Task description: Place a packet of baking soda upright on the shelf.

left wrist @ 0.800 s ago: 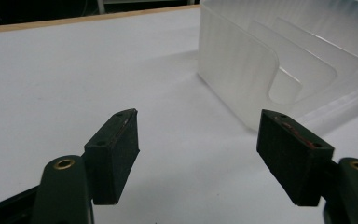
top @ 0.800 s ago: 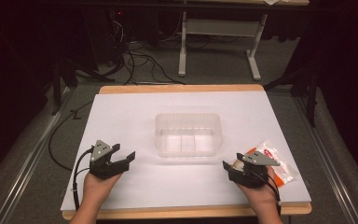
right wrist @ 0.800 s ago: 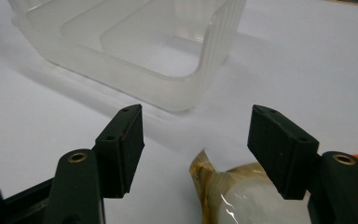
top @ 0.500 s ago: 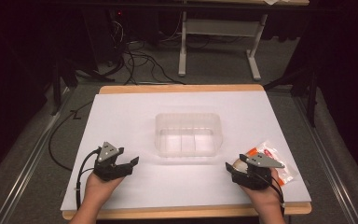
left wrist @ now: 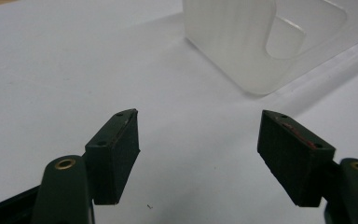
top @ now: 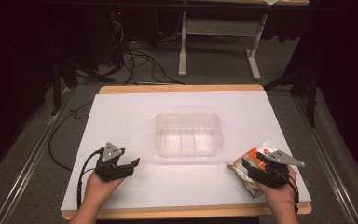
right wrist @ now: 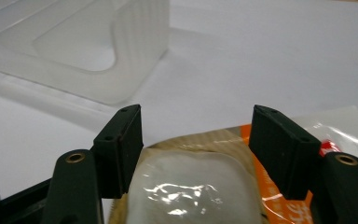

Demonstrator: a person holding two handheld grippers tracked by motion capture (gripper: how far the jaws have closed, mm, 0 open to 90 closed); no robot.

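While the clear plastic tray (top: 188, 135) sits empty at the middle of the white table (top: 121, 112), I have the right gripper (top: 251, 164) straddling a sealed snack packet (top: 242, 168) near the table's right front corner, well apart from the tray. Seen in the right gripper view, the packet (right wrist: 191, 186) is a soft, pale filling under glossy film with orange print; I judge it light, crushable and slippery, best taken across its plump middle rather than by the thin sealed edge. Its jaws stand wide apart on either side of the bulge, the left one looking close against the wrap, though I cannot tell whether it touches, and nothing is gripped yet. My left gripper (left wrist: 198, 140) hangs over bare table near the tray's corner, jaws spread, holding nothing.
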